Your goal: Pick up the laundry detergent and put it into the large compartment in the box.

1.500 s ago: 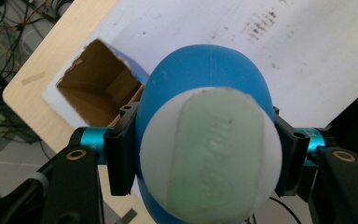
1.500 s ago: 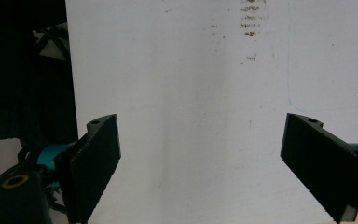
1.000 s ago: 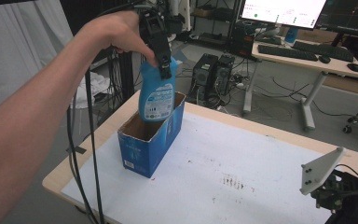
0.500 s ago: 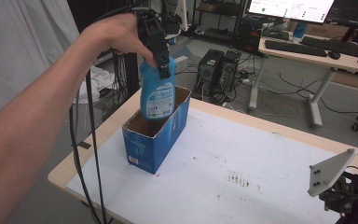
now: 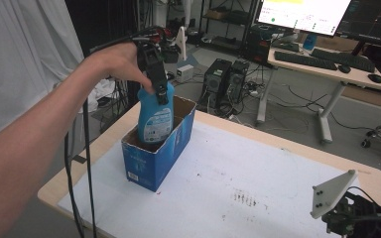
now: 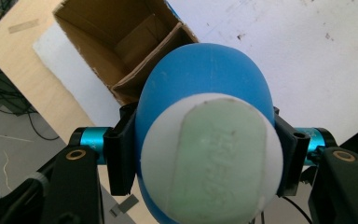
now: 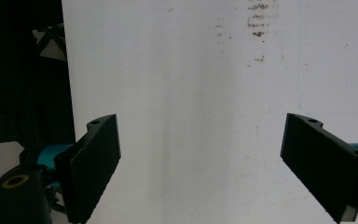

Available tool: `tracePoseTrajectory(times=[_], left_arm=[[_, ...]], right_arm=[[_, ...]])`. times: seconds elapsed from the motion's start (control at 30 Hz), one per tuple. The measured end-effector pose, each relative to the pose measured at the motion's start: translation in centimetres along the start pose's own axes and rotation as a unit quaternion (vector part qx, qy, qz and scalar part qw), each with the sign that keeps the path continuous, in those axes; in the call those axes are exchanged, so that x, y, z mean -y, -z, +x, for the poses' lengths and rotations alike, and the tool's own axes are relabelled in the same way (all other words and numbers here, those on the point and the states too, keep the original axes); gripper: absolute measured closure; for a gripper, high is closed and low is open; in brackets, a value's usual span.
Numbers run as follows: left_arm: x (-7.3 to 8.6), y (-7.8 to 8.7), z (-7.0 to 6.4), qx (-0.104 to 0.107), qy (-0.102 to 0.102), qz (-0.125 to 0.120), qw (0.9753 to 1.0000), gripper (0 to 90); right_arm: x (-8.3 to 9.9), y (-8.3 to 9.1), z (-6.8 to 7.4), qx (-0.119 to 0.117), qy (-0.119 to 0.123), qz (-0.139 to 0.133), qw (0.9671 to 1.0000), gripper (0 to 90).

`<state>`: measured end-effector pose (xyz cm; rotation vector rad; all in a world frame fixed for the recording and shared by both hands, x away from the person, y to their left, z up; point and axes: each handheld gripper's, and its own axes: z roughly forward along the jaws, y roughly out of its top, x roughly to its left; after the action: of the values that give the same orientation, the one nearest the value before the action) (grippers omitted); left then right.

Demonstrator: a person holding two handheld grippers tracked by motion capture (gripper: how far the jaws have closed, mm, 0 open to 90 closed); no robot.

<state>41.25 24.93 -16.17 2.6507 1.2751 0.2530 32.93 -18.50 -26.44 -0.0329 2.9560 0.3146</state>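
Observation:
A blue bottle [image 5: 155,116] with a white label stands partly inside an open blue cardboard box [image 5: 149,161] at the left of the white table. My left gripper [image 5: 159,94] is shut on the bottle's neck from above. In the left gripper view the bottle's white cap with a pale green top [image 6: 214,161] sits between the jaws, over the box's brown inside [image 6: 121,37]. My right gripper [image 5: 349,218] hangs at the table's front right corner. Its jaws stand wide open over the bare white surface, around the right gripper [image 7: 200,168] midpoint.
The white table sheet [image 5: 238,168] has dark smudges [image 5: 243,198] near the front middle. Behind the table stand a desk with a keyboard [image 5: 345,60], a monitor [image 5: 302,15] and computer towers [image 5: 225,82] on the floor. A black cable [image 5: 87,163] trails from my left gripper.
The bottle has gone lower into the box with my left gripper still shut on it. The right gripper has stayed at the front right corner.

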Motion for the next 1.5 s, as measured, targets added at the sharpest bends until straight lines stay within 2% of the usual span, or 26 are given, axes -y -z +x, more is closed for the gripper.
tracePoseTrajectory(times=[0.23, 0.63, 0.83, 1.0, 1.23, 1.27, 1.5], left_arm=[[0.4, -3.2, 0.1, 0.011, 0.0, 0.012, 0.9999, 38.0], [1.2, -7.2, 0.1, 0.009, -0.01, 0.032, 0.9994, 37.9], [1.7, -8.6, 0.2, 0.016, -0.008, 0.035, 0.9992, 37.9], [1.8, -9.6, 0.2, 0.014, -0.005, 0.045, 0.9989, 37.9], [2.0, -10.6, 0.3, 0.014, -0.001, 0.045, 0.9989, 37.9], [2.2, -11.2, 0.3, 0.014, 0.001, 0.048, 0.9987, 37.9], [2.2, -11.7, 0.2, 0.013, 0.001, 0.044, 0.9989, 37.8]], right_arm=[[0.0, -0.1, 0.0, -0.001, -0.002, 0.004, 1.0, 11.1], [0.0, -0.4, -0.1, -0.003, -0.002, 0.005, 1.0, 11.1], [0.1, -0.3, 0.0, -0.003, -0.004, 0.005, 1.0, 11.1], [0.1, -0.3, 0.0, -0.003, -0.004, 0.004, 1.0, 11.1], [0.2, -0.3, 0.1, -0.002, -0.006, 0.007, 1.0, 11.1], [0.2, -0.4, 0.1, -0.003, -0.005, 0.006, 1.0, 11.1], [0.3, -0.3, 0.0, -0.003, -0.008, 0.008, 0.9999, 11.1]])
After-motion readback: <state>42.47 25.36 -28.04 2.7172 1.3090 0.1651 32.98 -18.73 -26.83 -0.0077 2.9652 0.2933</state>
